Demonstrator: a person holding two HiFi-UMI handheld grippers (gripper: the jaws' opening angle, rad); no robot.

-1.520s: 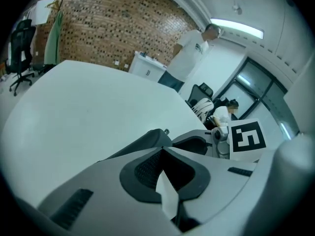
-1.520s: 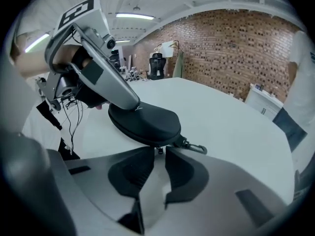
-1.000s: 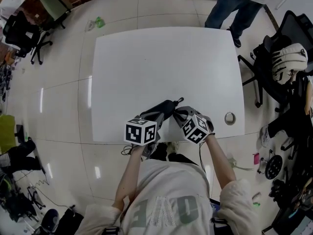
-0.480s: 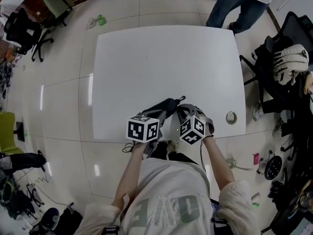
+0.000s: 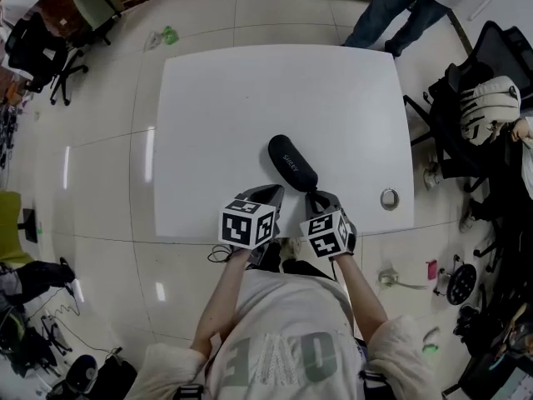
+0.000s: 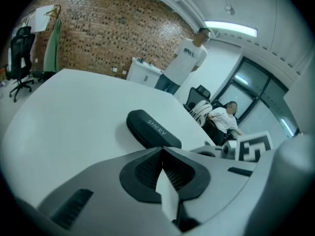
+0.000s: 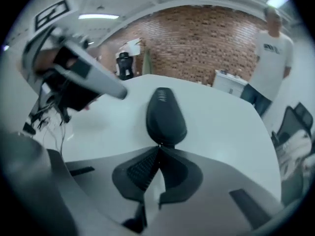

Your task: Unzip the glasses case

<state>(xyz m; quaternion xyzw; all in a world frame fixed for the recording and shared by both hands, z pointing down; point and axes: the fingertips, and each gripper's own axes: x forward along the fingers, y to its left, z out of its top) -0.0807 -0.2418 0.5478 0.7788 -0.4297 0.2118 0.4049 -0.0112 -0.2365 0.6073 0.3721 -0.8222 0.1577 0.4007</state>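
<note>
glasses case (image 5: 292, 162) x1 | left gripper (image 6: 162, 149) jaws together | right gripper (image 7: 158, 146) jaws together, touching it

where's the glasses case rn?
Head view: the case lies on the table, nearer its front edge, its near end at the right gripper's tips.

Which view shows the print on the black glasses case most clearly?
The left gripper view: the glasses case is sharp, its white print readable. The head view shows it whole but small; the right gripper view shows it end-on and blurred.
</note>
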